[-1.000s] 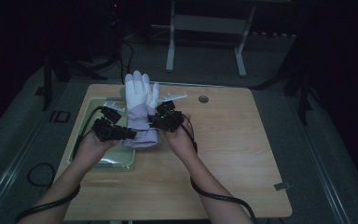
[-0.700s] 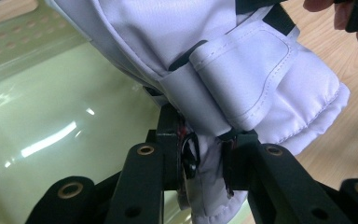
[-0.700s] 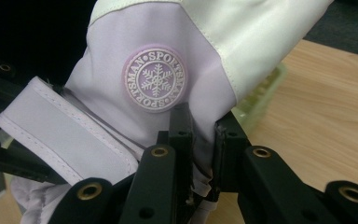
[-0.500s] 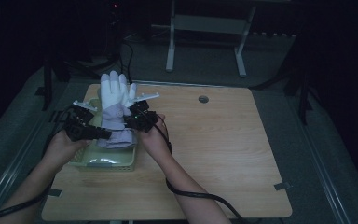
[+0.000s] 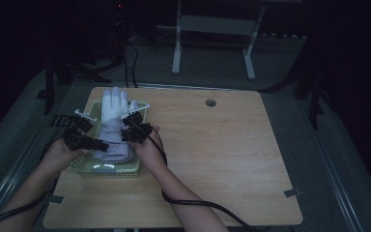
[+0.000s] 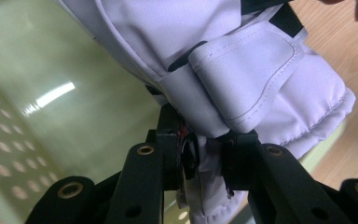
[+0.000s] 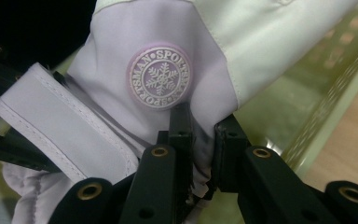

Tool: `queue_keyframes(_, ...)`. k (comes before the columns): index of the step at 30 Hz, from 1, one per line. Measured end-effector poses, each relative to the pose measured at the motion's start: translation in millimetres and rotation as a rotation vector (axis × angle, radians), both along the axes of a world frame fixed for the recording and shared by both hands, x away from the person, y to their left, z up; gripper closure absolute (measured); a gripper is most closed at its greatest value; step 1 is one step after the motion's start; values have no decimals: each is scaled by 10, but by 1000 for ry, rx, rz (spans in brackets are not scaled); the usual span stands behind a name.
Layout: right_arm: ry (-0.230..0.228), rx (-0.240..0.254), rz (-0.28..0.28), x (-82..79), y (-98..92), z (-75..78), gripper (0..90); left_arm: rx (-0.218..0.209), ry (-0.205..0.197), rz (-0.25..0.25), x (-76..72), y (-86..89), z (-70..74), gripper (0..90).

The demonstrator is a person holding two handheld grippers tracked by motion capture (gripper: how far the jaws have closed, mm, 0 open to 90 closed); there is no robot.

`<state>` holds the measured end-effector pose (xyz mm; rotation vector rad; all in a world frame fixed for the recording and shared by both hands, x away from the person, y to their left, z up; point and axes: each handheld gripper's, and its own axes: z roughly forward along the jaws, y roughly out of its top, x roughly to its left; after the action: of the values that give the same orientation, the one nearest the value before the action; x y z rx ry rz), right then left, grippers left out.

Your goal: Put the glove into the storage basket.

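Left tool (image 6: 205, 161): jaws clenched on a fold of the white ski glove (image 6: 242, 60) at its cuff end, just below the wrist strap (image 6: 247, 70); fabric bunches between the pads. In the high view this tool (image 5: 94, 143) sits at the glove's left edge, over the green perforated basket (image 5: 107, 167).

Right tool (image 7: 199, 140): jaws likewise clamped on cuff fabric, directly under the round snowflake badge (image 7: 159, 77). In the high view it (image 5: 131, 134) grips the glove's right edge, opposite the left tool.

Glove (image 5: 112, 124): held between both tools above the basket, cuff toward the person, fingers pointing away toward the far side of the counter (image 5: 232, 159). The finger end reaches about to the basket's far rim; I cannot tell whether it touches.

Key relation: the glove's long axis runs near-to-far, in line with the basket's long axis, and both tools hold the near end, one on each side. The basket floor (image 6: 51, 93) lies directly beneath the cuff.

Judgement: the coming move looks like a straight lowering of the glove into the basket. Both hands are equally close. The free finger end needs watching, as it may drape over the far rim unless the glove is drawn back slightly.
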<state>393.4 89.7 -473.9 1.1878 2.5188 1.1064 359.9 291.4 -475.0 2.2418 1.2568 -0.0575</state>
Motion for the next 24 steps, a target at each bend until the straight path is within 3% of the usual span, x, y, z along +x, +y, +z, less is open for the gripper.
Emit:
queue_keyframes(5,36,-64,14,8,88,-143,799,-12,36,4,8,39,-155,729)
queue_keyframes(15,73,-165,21,26,193,-230,770,1,95,13,42,21,-345,716)
queue_keyframes(19,81,-231,44,32,269,-241,693,45,140,24,78,2,-411,704)
queue_keyframes(24,78,-223,57,36,283,-232,519,48,191,49,122,-22,-463,676)
